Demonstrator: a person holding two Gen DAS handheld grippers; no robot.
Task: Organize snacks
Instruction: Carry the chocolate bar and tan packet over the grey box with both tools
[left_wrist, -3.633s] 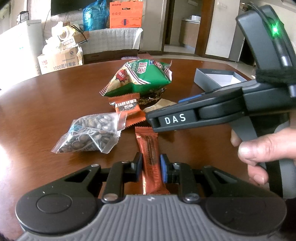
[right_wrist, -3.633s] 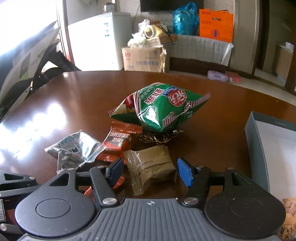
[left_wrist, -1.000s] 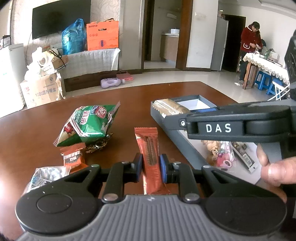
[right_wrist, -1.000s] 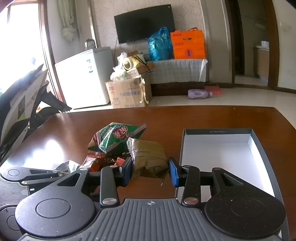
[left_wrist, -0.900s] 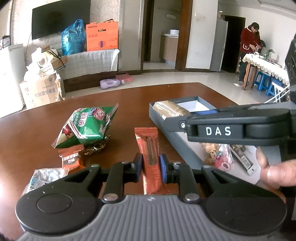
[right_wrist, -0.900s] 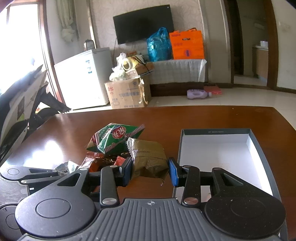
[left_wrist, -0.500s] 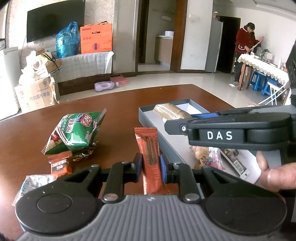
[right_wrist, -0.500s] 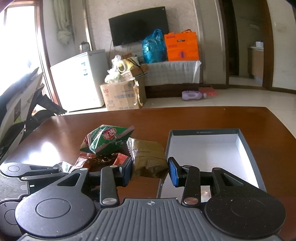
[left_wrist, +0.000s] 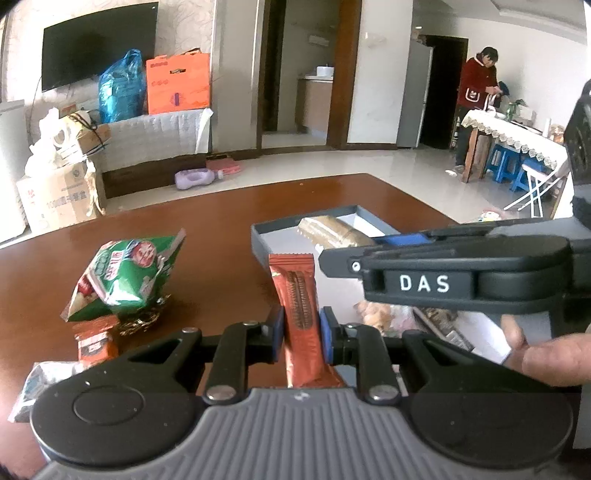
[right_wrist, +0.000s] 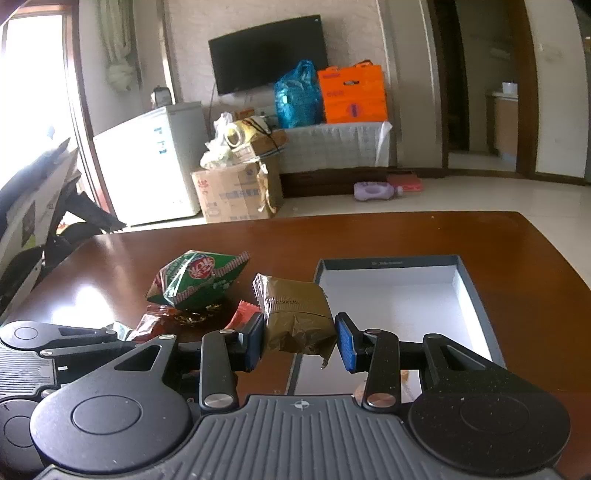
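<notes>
Now the brown table (right_wrist: 424, 232) holds my gray box (right_wrist: 476, 295), where snacks go so they stay tidy. My right gripper (right_wrist: 300, 341) pinches a gold snack pack (right_wrist: 295, 314) over the box edge, ready to drop. My left gripper (left_wrist: 300, 332) pinches a red snack bar (left_wrist: 297, 299) beside the box. A green bag (left_wrist: 125, 277) waits.

The surface (right_wrist: 424, 232) is glossy reddish-brown wood. The box (right_wrist: 480, 295) is slate grey outside, white inside. The bar (left_wrist: 297, 295) is rust orange with a dark ridged picture. The packet (right_wrist: 295, 314) is olive gold. The bag (left_wrist: 125, 273) is green, red and white. Both tongs have blue pads (right_wrist: 345, 339) on black arms.
</notes>
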